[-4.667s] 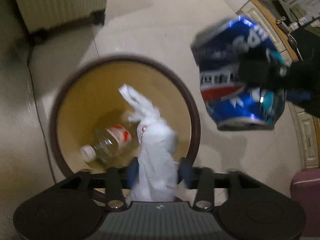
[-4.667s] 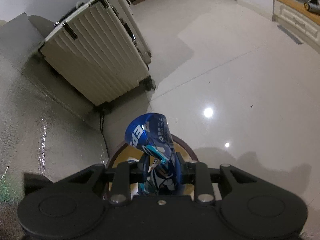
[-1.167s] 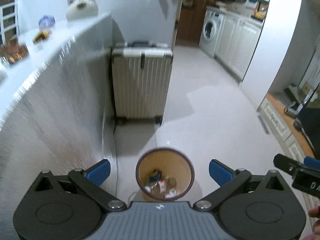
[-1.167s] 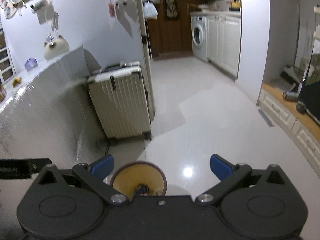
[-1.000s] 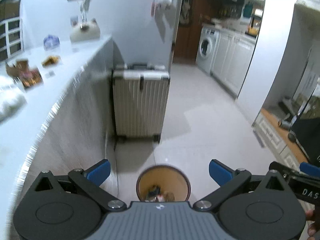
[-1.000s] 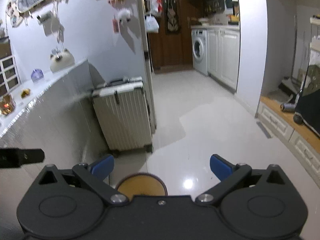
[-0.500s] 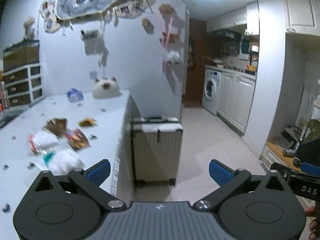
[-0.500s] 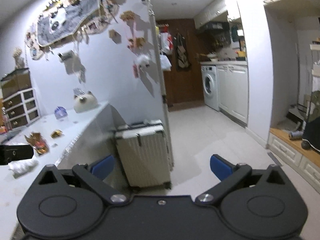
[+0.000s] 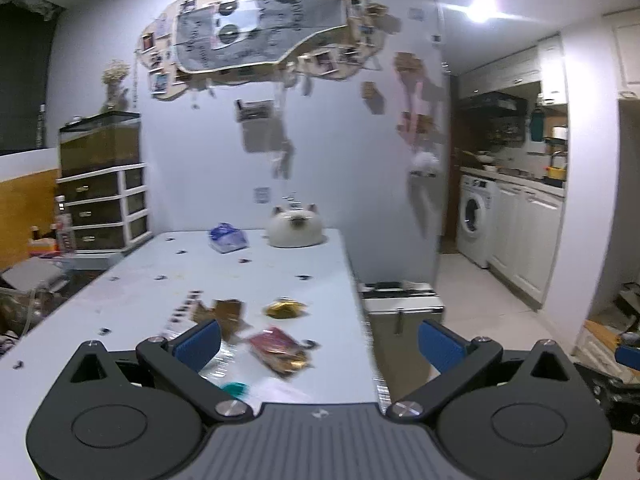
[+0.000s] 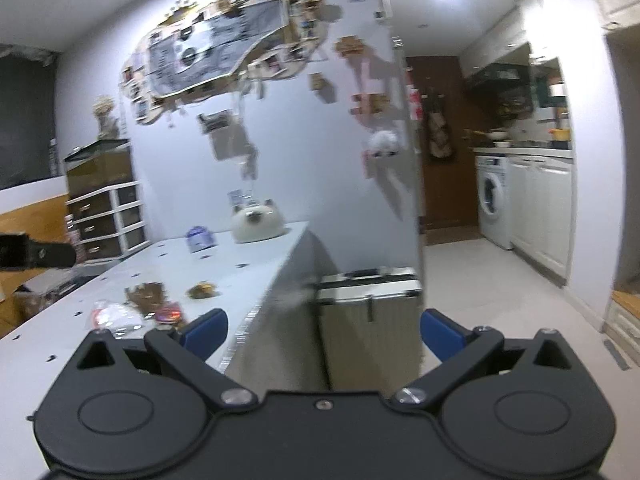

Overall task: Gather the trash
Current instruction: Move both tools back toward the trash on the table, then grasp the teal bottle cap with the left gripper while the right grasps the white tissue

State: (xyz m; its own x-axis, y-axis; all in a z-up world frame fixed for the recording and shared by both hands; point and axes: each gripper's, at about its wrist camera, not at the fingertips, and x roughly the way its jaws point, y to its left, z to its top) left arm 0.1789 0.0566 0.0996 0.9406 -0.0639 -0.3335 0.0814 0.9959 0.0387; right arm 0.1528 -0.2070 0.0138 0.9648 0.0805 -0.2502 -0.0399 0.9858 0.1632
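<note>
1. Trash: several scraps lie in a loose cluster near the right edge of the pale table [image 9: 120,296], just ahead of the left gripper [image 9: 319,344]. Visible are a red foil wrapper [image 9: 280,350], a gold crumpled wrapper [image 9: 285,307], a torn brown cardboard piece [image 9: 226,314], a clear plastic film [image 9: 216,364] and a small teal cap [image 9: 236,388]. Motion blur hides finer detail.
2. Left gripper: empty, blue pads spread wide, raised above the near end of the table and facing the cluster.
3. Right gripper [image 10: 324,330]: also empty, jaws fully parted, held off the table's right edge, over the floor side, with a ribbed suitcase [image 10: 370,320] ahead of it.
4. Handling, judged: all 5 pieces look very light. The foil and film are likely soft, slippery and prone to crumple; the cardboard seems stiffer but flat.
5. Hold, judged: the red foil wrapper is best pinched at a raised, puckered edge, since flat sheets give the pads little purchase. The gold wrapper is bunched, so a grip across its middle should serve.
6. Not trash, judged: a cat-shaped white ornament [image 9: 295,226] and a small blue-and-clear packet [image 9: 226,238] sit at the far end.
</note>
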